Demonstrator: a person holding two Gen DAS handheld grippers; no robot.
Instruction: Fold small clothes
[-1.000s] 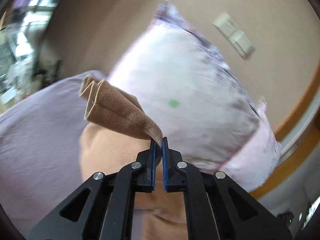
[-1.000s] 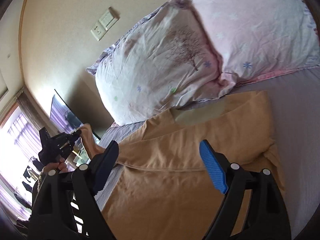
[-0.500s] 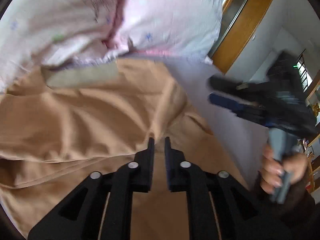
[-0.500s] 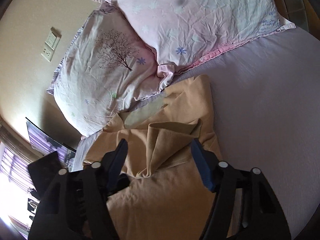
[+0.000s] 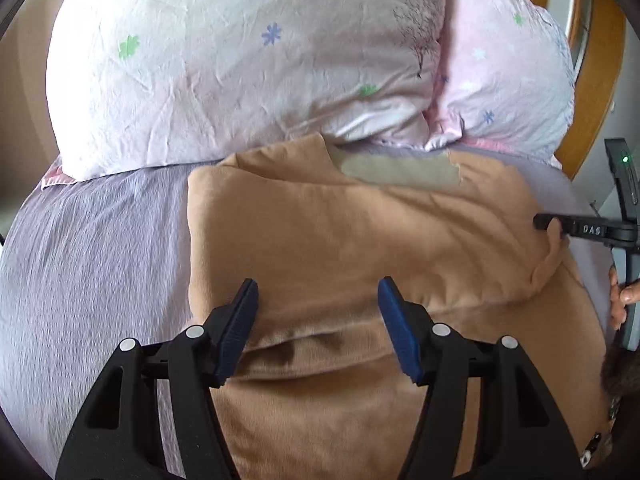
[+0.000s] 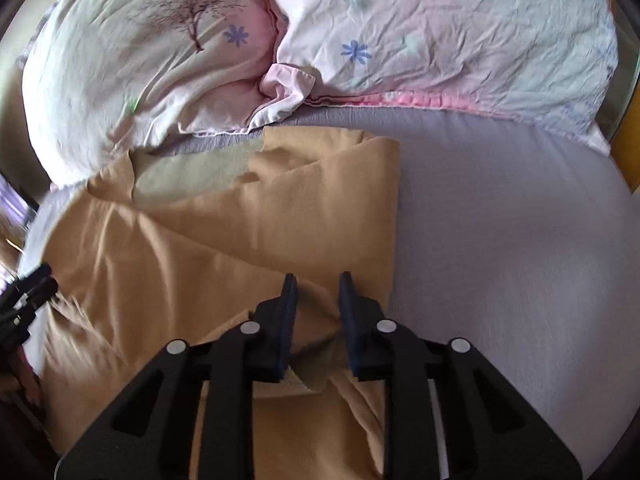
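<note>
A tan garment lies on the lilac bed sheet, its left sleeve folded in over the body; a grey-green collar patch shows at the top. My left gripper is open and empty, just above the garment's lower middle. In the right wrist view the garment lies with a fold of its right side between the blue pads of my right gripper, jaws narrowly apart around the cloth. The right gripper also shows in the left wrist view, at the garment's right edge.
Two pale floral pillows lie against the head of the bed just beyond the garment. A wooden frame stands at the right. Bare sheet lies right of the garment.
My left gripper carried the sleeve across onto the body, let it go and opened wide. My right gripper came down from open above the garment and narrowed onto a fold at its right side.
</note>
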